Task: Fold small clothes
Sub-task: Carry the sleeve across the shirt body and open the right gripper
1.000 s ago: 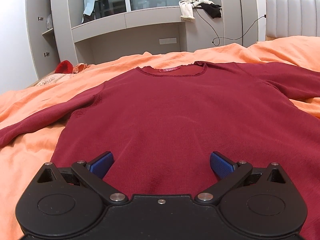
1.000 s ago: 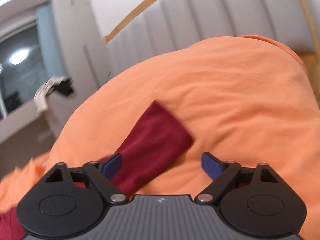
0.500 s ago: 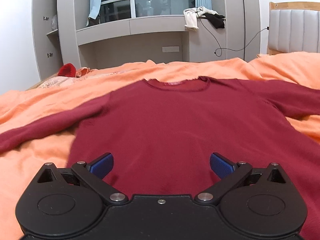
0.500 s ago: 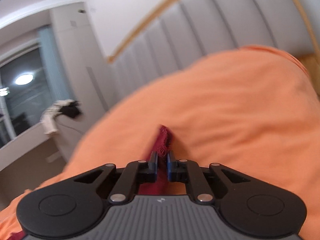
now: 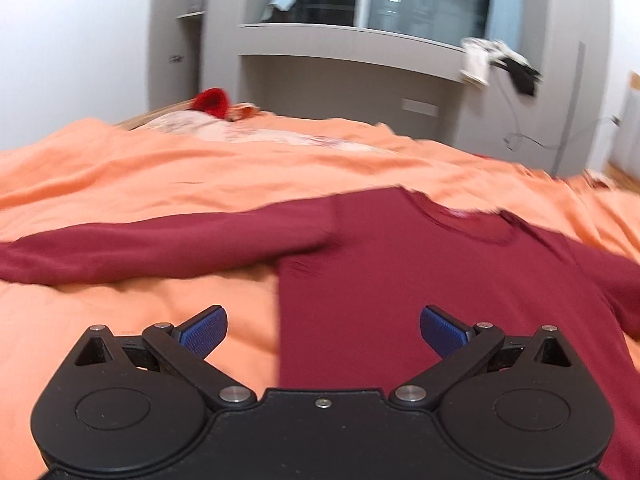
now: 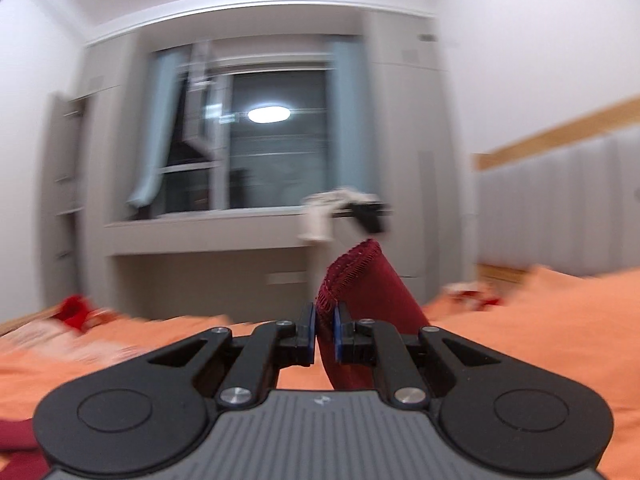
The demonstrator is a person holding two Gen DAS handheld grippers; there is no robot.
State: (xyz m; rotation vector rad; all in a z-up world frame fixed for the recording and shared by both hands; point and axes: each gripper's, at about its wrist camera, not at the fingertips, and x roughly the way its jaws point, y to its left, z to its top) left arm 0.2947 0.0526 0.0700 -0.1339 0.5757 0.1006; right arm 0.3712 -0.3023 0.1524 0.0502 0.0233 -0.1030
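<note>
A dark red long-sleeved top [image 5: 420, 280] lies flat on the orange bedspread [image 5: 140, 168], neckline away from me. Its left sleeve [image 5: 160, 244] stretches out to the left. My left gripper [image 5: 323, 328] hovers open above the top's left side edge, nothing between its blue pads. In the right wrist view my right gripper [image 6: 325, 334] is shut on the cuff of the other sleeve [image 6: 362, 280], which stands up between the pads, lifted off the bed.
A grey wall unit with a window ledge [image 5: 360, 40] stands beyond the bed, with white and black clothes [image 5: 496, 62] hanging on it. A red item [image 5: 210, 100] lies at the far left bed edge. A padded grey headboard [image 6: 560, 208] is to the right.
My right gripper closed on the sleeve cuff and lifted it, swinging from facing the headboard to facing the window. My left gripper shifted left, over the top's side edge, still open.
</note>
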